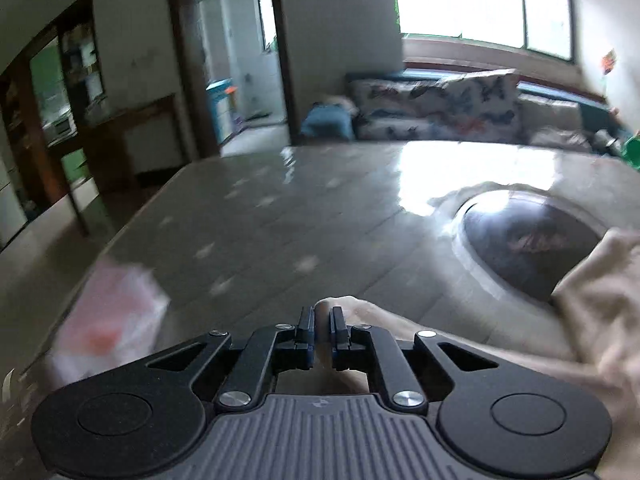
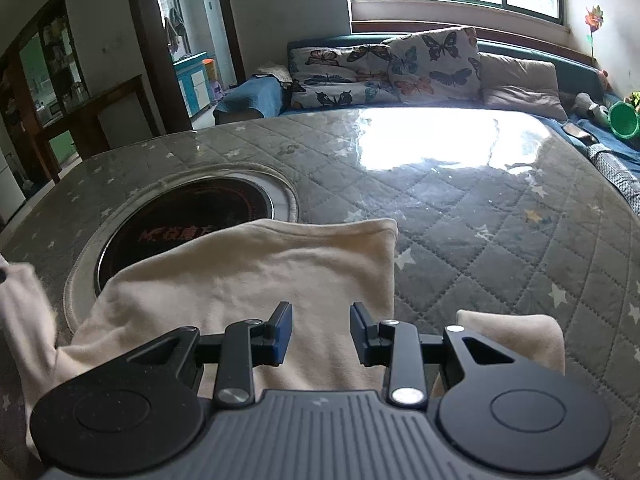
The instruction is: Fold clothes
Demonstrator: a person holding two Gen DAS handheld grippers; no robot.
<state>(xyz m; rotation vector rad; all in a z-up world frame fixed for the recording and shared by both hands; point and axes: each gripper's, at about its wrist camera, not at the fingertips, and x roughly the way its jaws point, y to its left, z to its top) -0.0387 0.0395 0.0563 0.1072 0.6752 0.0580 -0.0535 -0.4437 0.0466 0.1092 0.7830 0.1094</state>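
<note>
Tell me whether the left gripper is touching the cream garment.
Touching. In the left wrist view, the left gripper is shut on a fold of the cream garment, with cloth pinched between its fingers.

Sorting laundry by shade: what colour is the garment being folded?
Plain cream garment, clearest in the right wrist view.

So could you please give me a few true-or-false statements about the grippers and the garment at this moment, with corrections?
1. The left gripper is shut on the cream garment. True.
2. The right gripper is clamped on the garment. False: its jaws stand open above it.
3. The garment partly covers the round cooktop. True.
4. The butterfly cushions lie on the table. False: they are on the sofa behind it.
</note>
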